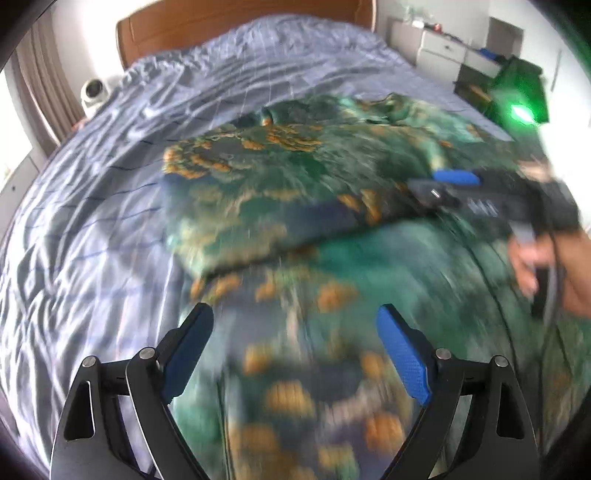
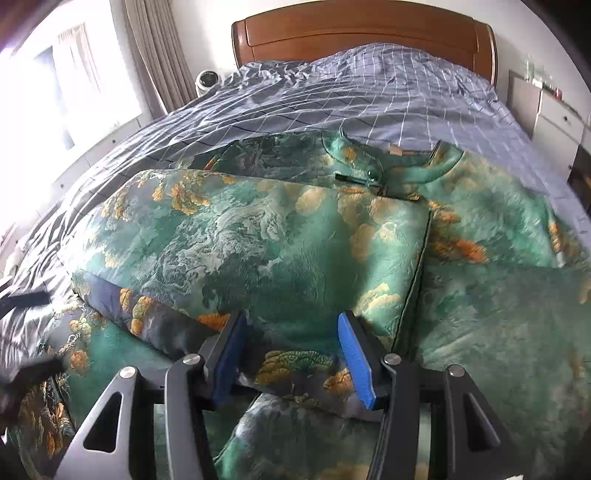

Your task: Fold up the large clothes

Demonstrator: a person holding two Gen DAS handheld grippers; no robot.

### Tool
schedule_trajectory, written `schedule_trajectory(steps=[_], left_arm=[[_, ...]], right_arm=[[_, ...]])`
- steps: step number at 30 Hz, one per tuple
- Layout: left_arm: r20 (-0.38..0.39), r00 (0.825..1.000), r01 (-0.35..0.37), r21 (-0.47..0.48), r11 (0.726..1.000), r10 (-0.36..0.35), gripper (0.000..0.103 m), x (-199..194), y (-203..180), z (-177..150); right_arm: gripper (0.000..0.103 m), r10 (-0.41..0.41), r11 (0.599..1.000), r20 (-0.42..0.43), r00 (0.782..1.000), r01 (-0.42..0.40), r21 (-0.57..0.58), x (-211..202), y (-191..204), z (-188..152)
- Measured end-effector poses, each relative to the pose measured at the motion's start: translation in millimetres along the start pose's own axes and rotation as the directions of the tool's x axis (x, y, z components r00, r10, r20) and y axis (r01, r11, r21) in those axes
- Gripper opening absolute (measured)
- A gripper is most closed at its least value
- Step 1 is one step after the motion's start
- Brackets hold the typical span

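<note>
A bed covered by a wrinkled blue checked sheet (image 2: 369, 92) fills both views, with a brown wooden headboard (image 2: 362, 33) at the far end. Beige curtains (image 2: 155, 55) and a bright window (image 2: 55, 85) are seen at the far left, a small white domed device (image 2: 207, 80) beside the bed's far left corner, and white drawers (image 2: 557, 118) at the far right. The task garment, a large green padded coat (image 2: 280, 236) patterned in orange and gold, is spread across the near half of the bed; its left part is folded over the body, and the collar (image 2: 369, 162) lies at the far side. The right gripper (image 2: 291, 350) is seen with its blue-padded fingers spread around a near fold of the coat, without pinching it. The left gripper (image 1: 295, 347) is held spread above the near part of the coat. In the left wrist view the coat is heavily blurred, and the pattern there is hard to make out. A green glare (image 1: 521, 110) obscures the far right corner. The right gripper's body is cut off at that view's right edge.
</note>
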State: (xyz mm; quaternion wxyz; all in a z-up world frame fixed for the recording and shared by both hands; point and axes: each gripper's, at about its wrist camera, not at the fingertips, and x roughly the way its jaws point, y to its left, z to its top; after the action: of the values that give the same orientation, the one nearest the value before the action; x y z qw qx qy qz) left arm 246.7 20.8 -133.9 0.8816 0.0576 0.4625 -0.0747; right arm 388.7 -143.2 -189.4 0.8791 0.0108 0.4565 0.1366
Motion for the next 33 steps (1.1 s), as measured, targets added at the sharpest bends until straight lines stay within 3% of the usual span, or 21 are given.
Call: schedule_trajectory(steps=[2, 4, 10, 15, 21, 26, 33], left_arm=[[0.025, 1.000, -0.009, 0.000, 1.000, 0.009, 0.092, -20.9, -1.0, -18.5], [0.039, 0.999, -0.018, -0.008, 1.000, 0.018, 0.092, -35.5, -1.1, -31.4], [0.065, 0.997, -0.038, -0.074, 0.997, 0.043, 0.095, -71.3, 17.7, -65.8], [0.073, 0.993, -0.087, -0.103, 0.991, 0.095, 0.096, -78.9, 27.5, -84.1], [0.075, 0.994, -0.070, -0.134, 0.989, 0.080, 0.096, -84.2, 28.3, -91.7], [0.065, 0.994, -0.077, -0.131, 0.988, 0.086, 0.096, -82.6, 23.4, -94.5], [0.052, 0.995, -0.077, -0.146, 0.986, 0.086, 0.096, -84.2, 23.3, -99.5]], right_arm=[[0.074, -0.002, 1.000, 0.002, 1.000, 0.002, 0.006, -13.9, 5.5, 1.4], [0.083, -0.004, 1.000, 0.029, 1.000, 0.004, 0.000, -33.2, 12.0, 0.3], [0.083, -0.015, 0.996, 0.098, 0.995, 0.023, -0.086, -107.2, 28.4, -22.6], [0.083, -0.021, 0.999, 0.111, 0.994, 0.026, -0.041, -159.6, 16.5, -64.8], [0.083, -0.142, 0.990, 0.129, 0.981, 0.140, 0.023, -206.0, -9.7, -123.1], [0.083, -0.245, 0.967, 0.118, 0.962, 0.234, 0.101, -229.8, -34.5, -160.4], [0.083, -0.259, 0.954, 0.090, 0.962, 0.241, 0.177, -235.7, -49.8, -189.1]])
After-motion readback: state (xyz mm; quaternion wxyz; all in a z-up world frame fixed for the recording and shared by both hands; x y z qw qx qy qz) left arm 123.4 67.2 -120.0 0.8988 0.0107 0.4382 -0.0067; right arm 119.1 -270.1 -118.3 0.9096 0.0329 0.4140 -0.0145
